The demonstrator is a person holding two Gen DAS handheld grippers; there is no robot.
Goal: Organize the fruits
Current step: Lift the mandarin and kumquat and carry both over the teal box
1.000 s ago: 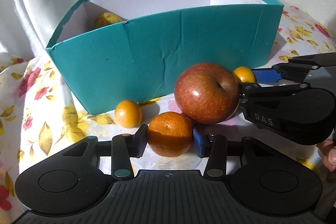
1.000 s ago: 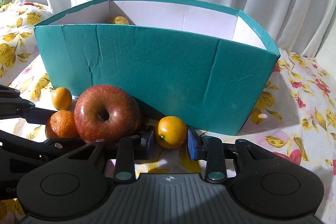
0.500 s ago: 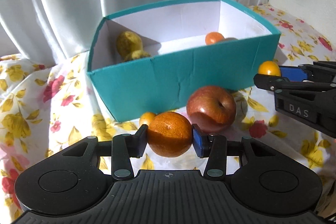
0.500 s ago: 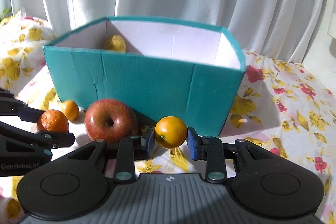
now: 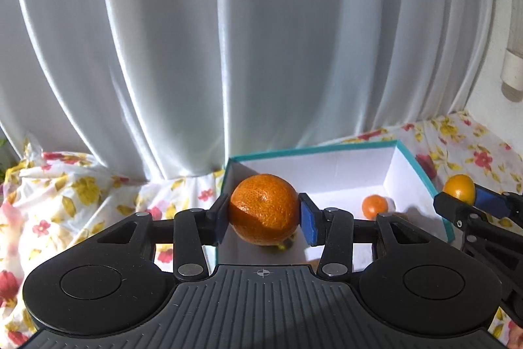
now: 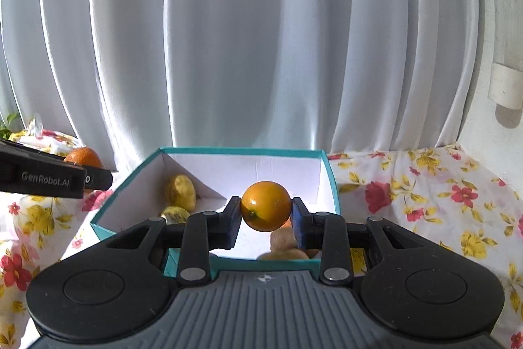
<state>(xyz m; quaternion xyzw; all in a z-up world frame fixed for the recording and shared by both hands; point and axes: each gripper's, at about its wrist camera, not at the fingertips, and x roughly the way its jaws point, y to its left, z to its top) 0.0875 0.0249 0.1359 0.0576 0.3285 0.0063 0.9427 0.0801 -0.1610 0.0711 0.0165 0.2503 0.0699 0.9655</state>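
My left gripper (image 5: pixel 264 213) is shut on a rough-skinned mandarin (image 5: pixel 263 208) and holds it in the air above the left end of the teal box (image 5: pixel 425 177). My right gripper (image 6: pixel 265 211) is shut on a small smooth orange fruit (image 6: pixel 265 205) and holds it above the same box (image 6: pixel 331 182). The box is white inside and holds yellow-green fruits (image 6: pixel 180 192) at its left end, a small orange fruit (image 5: pixel 374 206) and brownish fruits (image 6: pixel 282 239) near its front. Each gripper shows at the other view's edge, the right one (image 5: pixel 457 197) and the left one (image 6: pixel 78 167).
A floral cloth (image 6: pixel 425 195) covers the surface around the box. White curtains (image 5: pixel 261 54) hang close behind the box. A white wall with a fixture (image 6: pixel 505 87) stands at the right.
Both grippers have risen with their fruits from the table in front of the box to above its open top. The apple and the small orange fruit on the cloth have dropped out of view.
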